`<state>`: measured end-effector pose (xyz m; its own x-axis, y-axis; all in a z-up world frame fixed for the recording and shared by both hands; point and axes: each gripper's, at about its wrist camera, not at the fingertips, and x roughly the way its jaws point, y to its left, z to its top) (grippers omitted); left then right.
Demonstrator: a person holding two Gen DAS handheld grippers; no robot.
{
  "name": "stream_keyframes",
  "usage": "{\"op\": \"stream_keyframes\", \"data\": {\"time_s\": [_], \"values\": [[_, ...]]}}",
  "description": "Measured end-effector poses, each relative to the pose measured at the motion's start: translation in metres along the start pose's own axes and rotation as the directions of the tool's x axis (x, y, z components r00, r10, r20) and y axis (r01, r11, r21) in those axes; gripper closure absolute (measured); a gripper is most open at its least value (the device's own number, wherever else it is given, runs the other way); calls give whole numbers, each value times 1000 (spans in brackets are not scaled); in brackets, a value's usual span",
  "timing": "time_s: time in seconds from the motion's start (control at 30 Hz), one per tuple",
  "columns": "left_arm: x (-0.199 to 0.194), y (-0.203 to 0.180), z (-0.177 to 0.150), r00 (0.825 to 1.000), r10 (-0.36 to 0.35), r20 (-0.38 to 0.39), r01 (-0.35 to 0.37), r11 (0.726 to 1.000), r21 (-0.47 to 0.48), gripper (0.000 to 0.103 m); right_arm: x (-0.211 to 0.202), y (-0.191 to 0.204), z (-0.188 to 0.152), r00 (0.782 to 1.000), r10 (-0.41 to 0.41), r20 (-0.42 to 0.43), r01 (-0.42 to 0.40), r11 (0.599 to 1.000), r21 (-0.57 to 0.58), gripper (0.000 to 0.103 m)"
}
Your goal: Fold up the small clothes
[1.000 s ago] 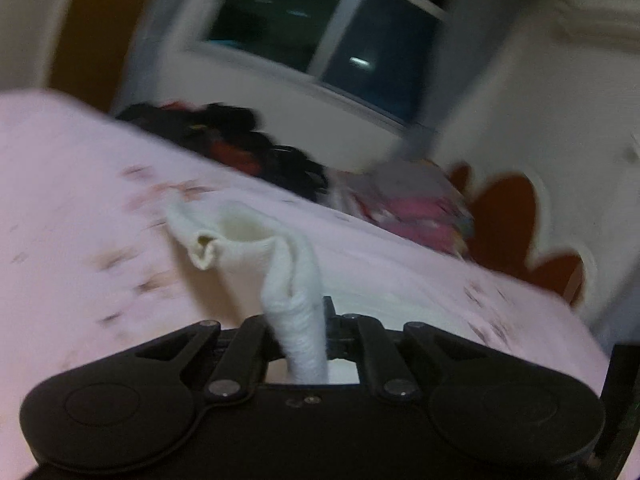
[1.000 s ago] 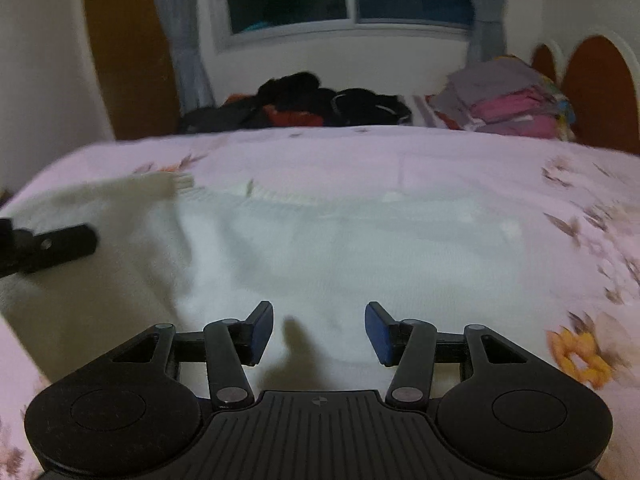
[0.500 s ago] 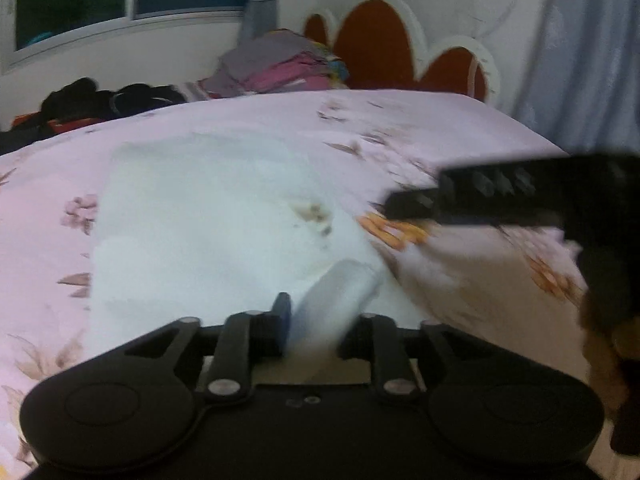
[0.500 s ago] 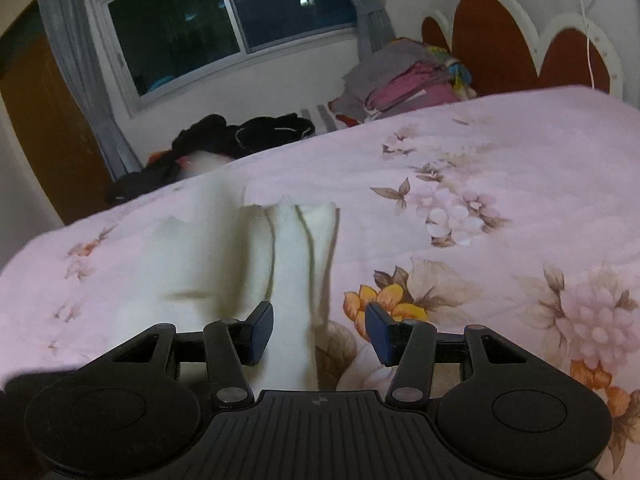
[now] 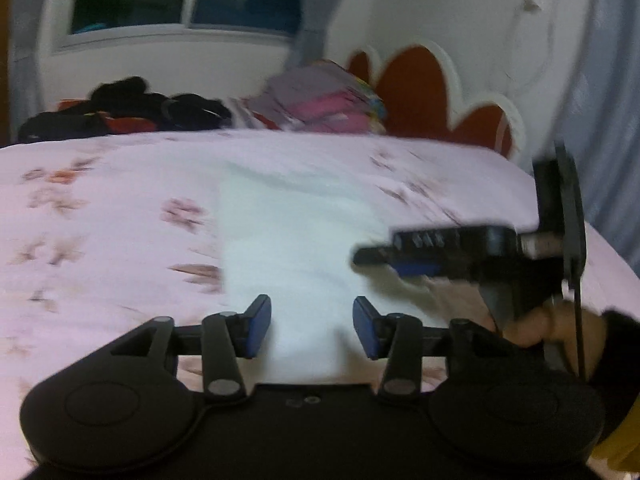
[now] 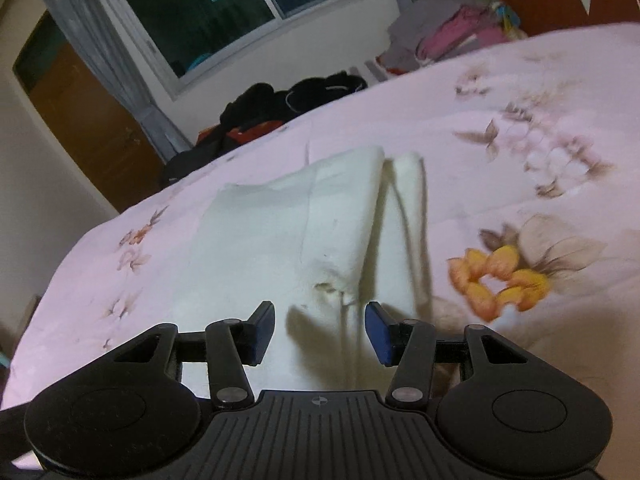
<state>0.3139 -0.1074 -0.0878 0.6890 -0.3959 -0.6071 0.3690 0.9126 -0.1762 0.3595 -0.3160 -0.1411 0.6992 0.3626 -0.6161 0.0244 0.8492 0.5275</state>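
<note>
Bed (image 5: 100, 216) carries white garment (image 5: 296, 232), lying partly folded mid-sheet | left gripper (image 5: 312, 322) jaws apart, empty, low over its near edge | right gripper (image 6: 320, 330) jaws apart, empty | risk: loose sleeve strip (image 6: 408, 232) springs open; snagged jaw drags fold askew

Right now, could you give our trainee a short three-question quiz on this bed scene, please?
1. True or false: the left gripper is clamped on the white garment.
2. What lies under the garment? A) bedspread B) wooden floor C) black tray
3. Fill in: the right gripper has its jaws ____.

Key: 1 false, both its jaws stand apart with nothing held. 2 A, the pink floral bedspread. 3 open.
</note>
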Motion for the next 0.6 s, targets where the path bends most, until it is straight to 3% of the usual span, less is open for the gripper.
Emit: {"op": "stream_keyframes", "data": {"time_s": [0.2,0.23,0.27,0.4,0.6], "values": [[10,34,13,996,94,-2,-94,991,-100,54,14,-5,6,1000,-2,14,1,1000,28,55],[9,38,13,995,104,-1,-103,988,-113,54,16,-3,8,1000,-1,14,0,1000,21,82],[13,41,13,994,109,-3,-108,987,-122,54,18,-2,9,1000,2,10,-2,1000,21,88],[22,49,19,993,115,-12,-115,983,-142,54,20,2,12,1000,-11,7,11,1000,-5,90],[38,47,25,996,94,-12,-94,982,-162,54,-11,5,23,994,-55,93,65,992,-108,93]]}}
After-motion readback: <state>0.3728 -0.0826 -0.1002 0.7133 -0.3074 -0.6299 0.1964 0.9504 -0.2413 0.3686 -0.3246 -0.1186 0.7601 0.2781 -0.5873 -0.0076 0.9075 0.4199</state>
